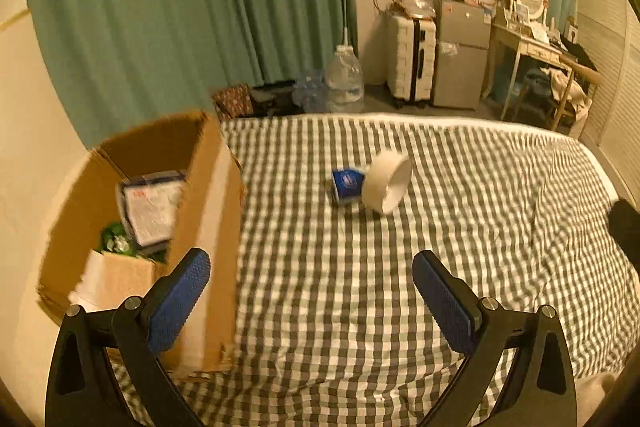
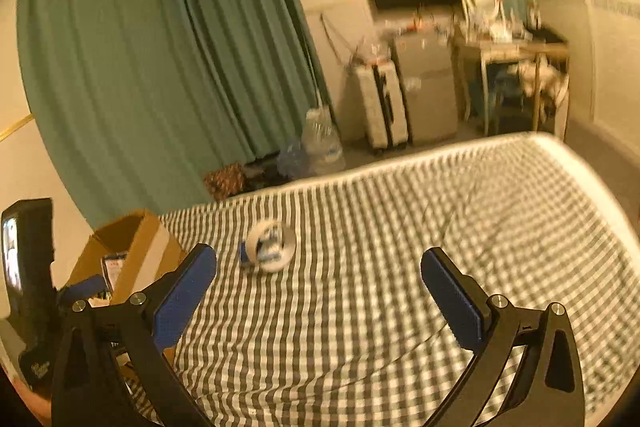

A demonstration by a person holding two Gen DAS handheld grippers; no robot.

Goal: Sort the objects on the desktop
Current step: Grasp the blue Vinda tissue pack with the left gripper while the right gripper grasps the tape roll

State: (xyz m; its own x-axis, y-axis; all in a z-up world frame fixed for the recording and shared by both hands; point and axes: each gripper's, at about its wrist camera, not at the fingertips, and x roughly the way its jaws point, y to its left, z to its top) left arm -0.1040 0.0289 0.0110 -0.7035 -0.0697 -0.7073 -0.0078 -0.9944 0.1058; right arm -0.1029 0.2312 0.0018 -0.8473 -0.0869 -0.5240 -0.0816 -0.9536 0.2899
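Observation:
A white tape roll (image 1: 387,182) lies on its side on the checked bed cover (image 1: 360,287), touching a small blue box (image 1: 347,185) on its left. In the right wrist view the tape roll (image 2: 271,246) stands in front of the blue box (image 2: 244,254). My left gripper (image 1: 311,273) is open over the cover, well short of both, its left finger beside an open cardboard box (image 1: 204,227). My right gripper (image 2: 319,269) is open wide with nothing between its fingers; the left gripper's body (image 2: 28,279) shows at its far left.
The cardboard box (image 2: 136,251) holds a plastic-wrapped pack (image 1: 150,207), a green item and a small carton. Beyond the bed's far edge stand water bottles (image 1: 344,79), a white suitcase (image 1: 410,61), a small fridge, a dressing table and green curtains.

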